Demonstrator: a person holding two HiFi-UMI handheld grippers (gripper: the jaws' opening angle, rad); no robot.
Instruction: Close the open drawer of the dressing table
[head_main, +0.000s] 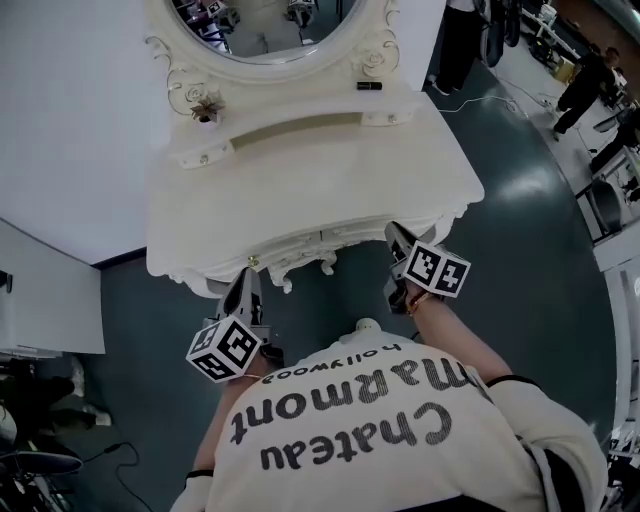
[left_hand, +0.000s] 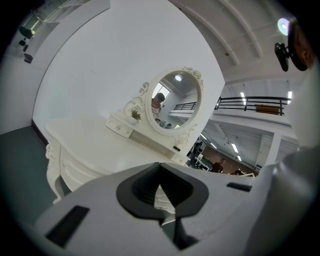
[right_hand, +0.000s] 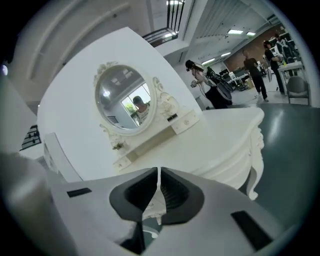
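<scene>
The white dressing table (head_main: 300, 190) with an oval mirror (head_main: 265, 30) stands in front of me. Its carved drawer front (head_main: 305, 248) sits flush under the tabletop's edge. My left gripper (head_main: 243, 285) hovers just before the table's front left and my right gripper (head_main: 398, 240) at its front right, neither touching it. In the left gripper view the table (left_hand: 95, 145) lies ahead and the left gripper (left_hand: 160, 167) has its tips together, empty. In the right gripper view the right gripper (right_hand: 158, 172) shows only a thin slit between its jaws, nothing in it, with the table (right_hand: 210, 145) beyond.
A white panel (head_main: 45, 300) stands at the left beside the table. A small black item (head_main: 368, 86) and a flower ornament (head_main: 205, 110) rest on the mirror shelf. People (head_main: 585, 85) and equipment fill the back right. Dark floor (head_main: 520, 240) lies to the table's right.
</scene>
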